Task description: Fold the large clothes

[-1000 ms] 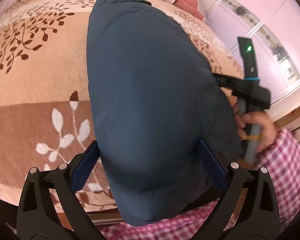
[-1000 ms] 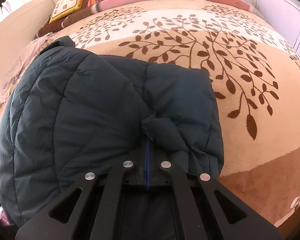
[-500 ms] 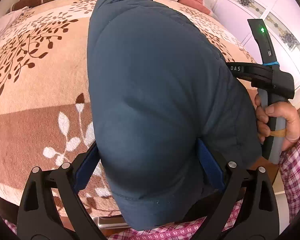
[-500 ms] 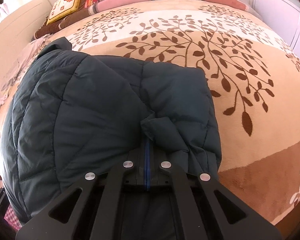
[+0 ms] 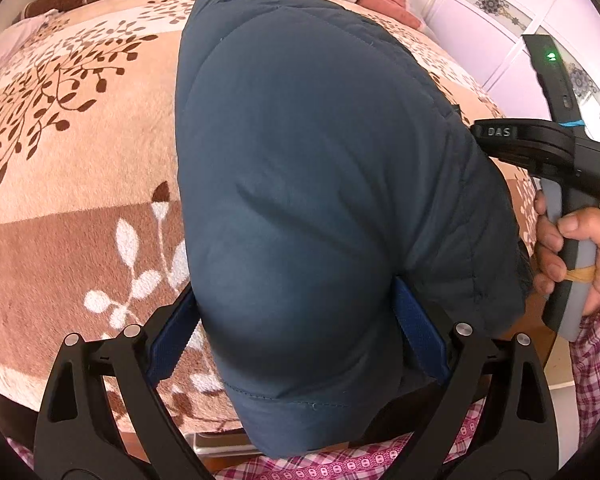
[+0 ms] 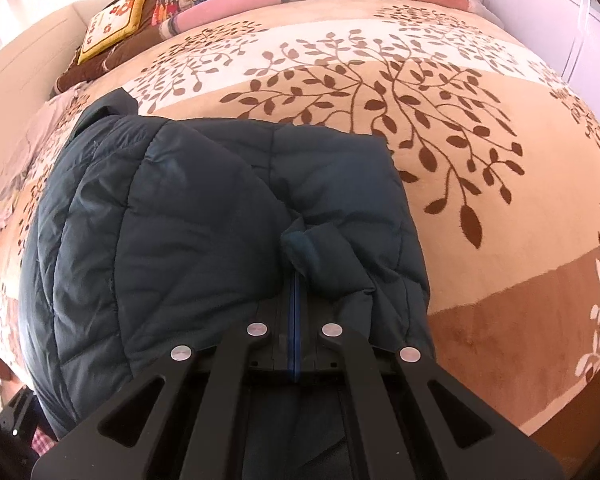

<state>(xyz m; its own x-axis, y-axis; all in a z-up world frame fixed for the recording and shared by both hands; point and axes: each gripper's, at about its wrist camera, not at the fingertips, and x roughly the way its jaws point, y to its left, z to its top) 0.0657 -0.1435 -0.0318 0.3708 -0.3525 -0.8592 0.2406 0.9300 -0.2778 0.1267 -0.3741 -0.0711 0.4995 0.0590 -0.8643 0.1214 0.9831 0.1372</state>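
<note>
Folding this puffy blue jacket (image 6: 204,240) looks like a two-handed job, so both ends should move together and stay level, or the fat padding will slide. It lies on the leafy blanket (image 6: 460,128), near the edge by the person, with its near end bunched up. The left gripper (image 5: 296,340) has its jaws wide apart, one on each side of a thick fold (touching it, I think, but not squeezing). The right gripper (image 6: 295,304) has its jaws pressed tight together, pinching a small tuck of jacket cloth.
</note>
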